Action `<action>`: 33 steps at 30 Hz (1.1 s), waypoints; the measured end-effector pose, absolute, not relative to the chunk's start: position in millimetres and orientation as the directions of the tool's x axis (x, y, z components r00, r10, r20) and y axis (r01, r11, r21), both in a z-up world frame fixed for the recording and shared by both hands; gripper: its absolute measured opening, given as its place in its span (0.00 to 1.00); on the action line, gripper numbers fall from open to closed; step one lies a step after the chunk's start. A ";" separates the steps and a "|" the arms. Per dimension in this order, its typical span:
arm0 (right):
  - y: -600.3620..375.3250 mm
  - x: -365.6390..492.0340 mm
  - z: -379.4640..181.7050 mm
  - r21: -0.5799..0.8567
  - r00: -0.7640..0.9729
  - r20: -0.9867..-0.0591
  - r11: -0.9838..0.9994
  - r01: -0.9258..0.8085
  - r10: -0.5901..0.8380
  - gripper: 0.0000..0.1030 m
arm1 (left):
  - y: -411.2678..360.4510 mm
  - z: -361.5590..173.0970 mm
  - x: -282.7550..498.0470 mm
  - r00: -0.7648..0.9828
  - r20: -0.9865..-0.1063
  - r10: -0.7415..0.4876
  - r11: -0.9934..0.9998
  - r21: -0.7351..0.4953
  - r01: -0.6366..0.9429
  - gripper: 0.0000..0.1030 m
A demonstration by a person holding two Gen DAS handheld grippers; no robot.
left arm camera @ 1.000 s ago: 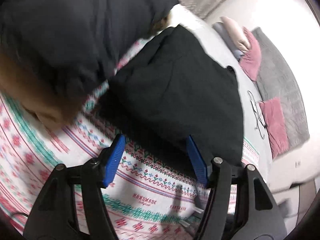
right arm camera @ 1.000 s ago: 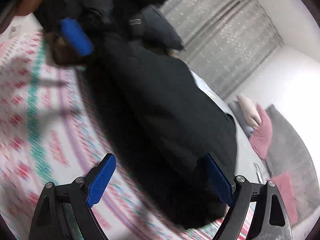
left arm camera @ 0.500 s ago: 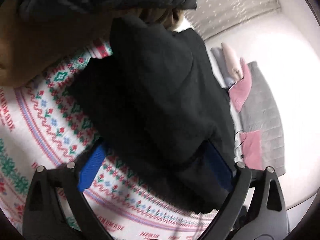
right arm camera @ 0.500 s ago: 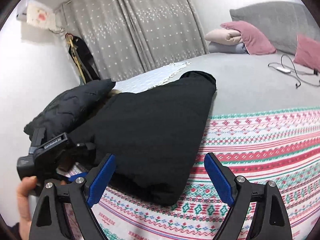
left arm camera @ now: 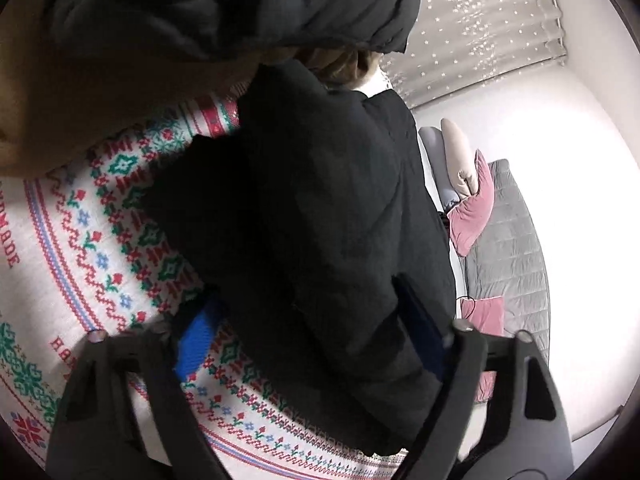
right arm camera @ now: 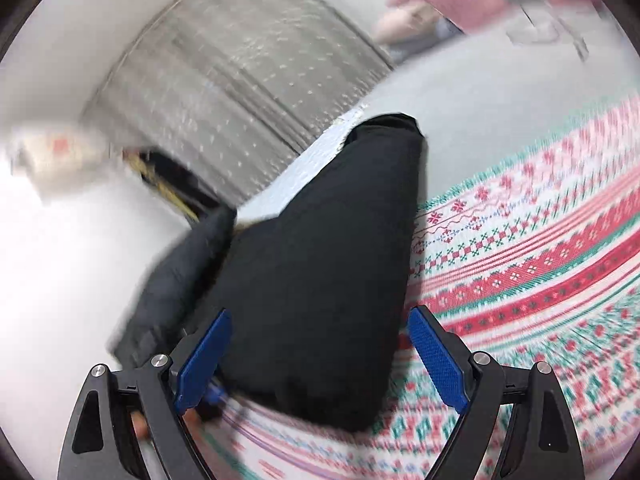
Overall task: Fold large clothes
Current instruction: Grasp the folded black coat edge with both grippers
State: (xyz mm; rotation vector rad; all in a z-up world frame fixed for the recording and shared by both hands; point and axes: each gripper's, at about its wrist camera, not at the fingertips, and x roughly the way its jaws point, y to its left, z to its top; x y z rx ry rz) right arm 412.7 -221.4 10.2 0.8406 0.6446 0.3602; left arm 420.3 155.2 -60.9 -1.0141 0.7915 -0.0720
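Observation:
A folded black garment lies on a patterned red, green and white blanket. My left gripper straddles its near end. The jaws are closing, the cloth bulges between them, and it covers most of the right pad. The left pad stands at the cloth's edge, and no firm pinch shows. In the blurred right wrist view the same garment narrows toward the far side. My right gripper is open just short of its near corner, and neither pad touches the cloth.
A dark padded jacket with a fur trim lies against the garment's far left side. Pink pillows and a grey cushion sit at the bed's head. A grey curtain hangs behind.
My left gripper sank onto the garment's near end and its jaws spread around the cloth. My right gripper swung sideways and rolled, ending at the garment's near corner.

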 end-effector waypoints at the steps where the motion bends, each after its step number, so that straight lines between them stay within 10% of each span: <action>1: -227.5 424.1 10.2 0.797 0.744 -0.380 0.602 -0.037 0.549 0.89 | 154.4 -60.4 420.0 0.725 -0.562 -0.397 0.560 -0.775 -0.294 0.72; 19: -244.5 655.5 -29.2 0.741 0.626 -0.544 0.670 0.045 0.559 0.88 | 147.9 -63.0 434.7 0.721 -0.571 -0.392 0.606 -0.750 -0.264 0.73; 25: -229.2 657.8 -27.6 0.700 0.603 -0.572 0.714 0.005 0.556 0.61 | 148.7 -57.3 436.3 0.728 -0.569 -0.382 0.627 -0.738 -0.248 0.61; 33: -221.4 656.7 -15.2 0.592 0.604 -0.643 0.806 0.003 0.471 0.50 | 150.6 -50.3 440.0 0.728 -0.575 -0.373 0.644 -0.726 -0.243 0.55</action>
